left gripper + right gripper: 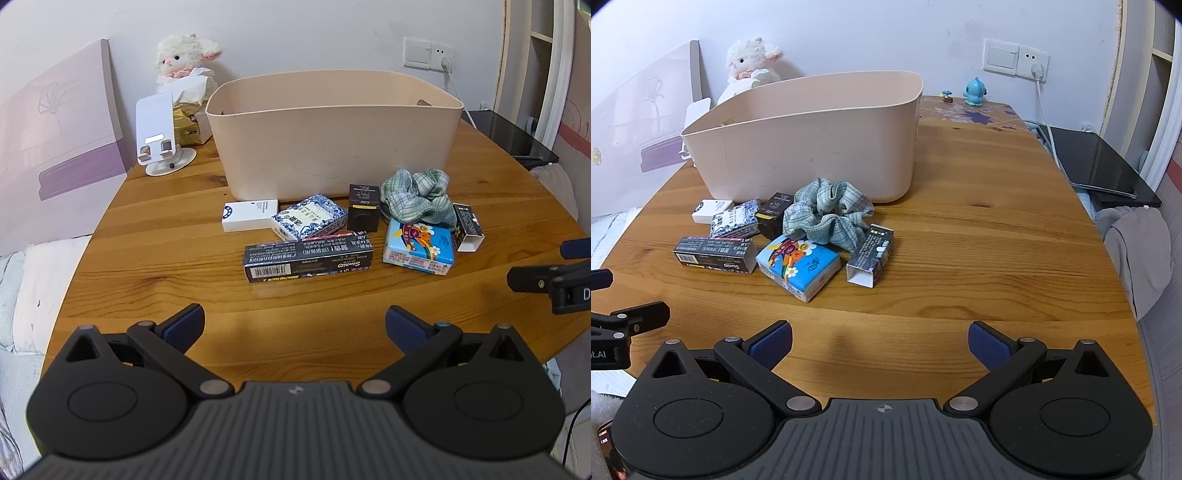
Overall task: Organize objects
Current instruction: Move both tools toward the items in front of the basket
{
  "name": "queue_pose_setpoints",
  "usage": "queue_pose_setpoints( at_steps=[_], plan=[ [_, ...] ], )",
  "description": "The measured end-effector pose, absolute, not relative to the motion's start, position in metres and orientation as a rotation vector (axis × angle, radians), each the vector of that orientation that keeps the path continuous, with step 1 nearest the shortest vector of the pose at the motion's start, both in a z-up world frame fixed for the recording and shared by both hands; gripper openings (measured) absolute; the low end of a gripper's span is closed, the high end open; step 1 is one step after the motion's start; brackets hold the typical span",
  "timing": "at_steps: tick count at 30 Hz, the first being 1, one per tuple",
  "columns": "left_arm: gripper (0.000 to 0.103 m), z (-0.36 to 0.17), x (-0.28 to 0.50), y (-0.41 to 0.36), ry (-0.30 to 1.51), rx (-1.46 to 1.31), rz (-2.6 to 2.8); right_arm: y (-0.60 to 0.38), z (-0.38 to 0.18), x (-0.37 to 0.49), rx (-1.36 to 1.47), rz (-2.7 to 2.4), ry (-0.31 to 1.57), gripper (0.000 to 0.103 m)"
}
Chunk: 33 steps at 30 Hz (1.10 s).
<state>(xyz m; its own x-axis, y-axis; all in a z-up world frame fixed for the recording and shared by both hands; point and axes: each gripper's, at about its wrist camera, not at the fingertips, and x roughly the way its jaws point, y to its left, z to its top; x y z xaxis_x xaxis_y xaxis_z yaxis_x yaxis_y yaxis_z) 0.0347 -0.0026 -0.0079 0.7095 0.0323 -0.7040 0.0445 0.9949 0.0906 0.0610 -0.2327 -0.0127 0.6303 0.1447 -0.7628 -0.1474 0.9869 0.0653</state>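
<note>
Boxes (308,258), tissue packs (419,245) and a crumpled cloth (417,195) lie clustered on our worktop (166,258) before the beige bin (332,133), well ahead of both claws: left claw (294,325) and right claw (880,341) gape wide, holding nothing.

Black left tongs (294,325) and right tongs (880,341), blue pads, silver screws

This is a home, most likely a bedroom. A plush lamb (186,57) sits against the wall behind a round wooden table (147,236), beside a lilac headboard (55,122) with white bedding (22,291) below, and a wall switch and socket (1015,59) hangs nearby.
</note>
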Motion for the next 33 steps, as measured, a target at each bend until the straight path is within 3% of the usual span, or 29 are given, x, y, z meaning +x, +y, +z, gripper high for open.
queue_pose_setpoints(
  at_steps=[14,24,33],
  plan=[
    [0.103,-0.037,0.099,0.01,0.812,0.224,-0.054,-0.232,-0.031,0.108,-0.13,0.177,0.833,0.103],
    [0.103,-0.052,0.126,0.013,0.765,0.358,-0.194,-0.225,-0.053,0.136,-0.094,0.209,0.841,0.093],
    [0.103,-0.057,0.133,0.014,0.75,0.301,-0.372,-0.228,-0.059,0.146,-0.082,0.177,0.823,0.084]
  ],
)
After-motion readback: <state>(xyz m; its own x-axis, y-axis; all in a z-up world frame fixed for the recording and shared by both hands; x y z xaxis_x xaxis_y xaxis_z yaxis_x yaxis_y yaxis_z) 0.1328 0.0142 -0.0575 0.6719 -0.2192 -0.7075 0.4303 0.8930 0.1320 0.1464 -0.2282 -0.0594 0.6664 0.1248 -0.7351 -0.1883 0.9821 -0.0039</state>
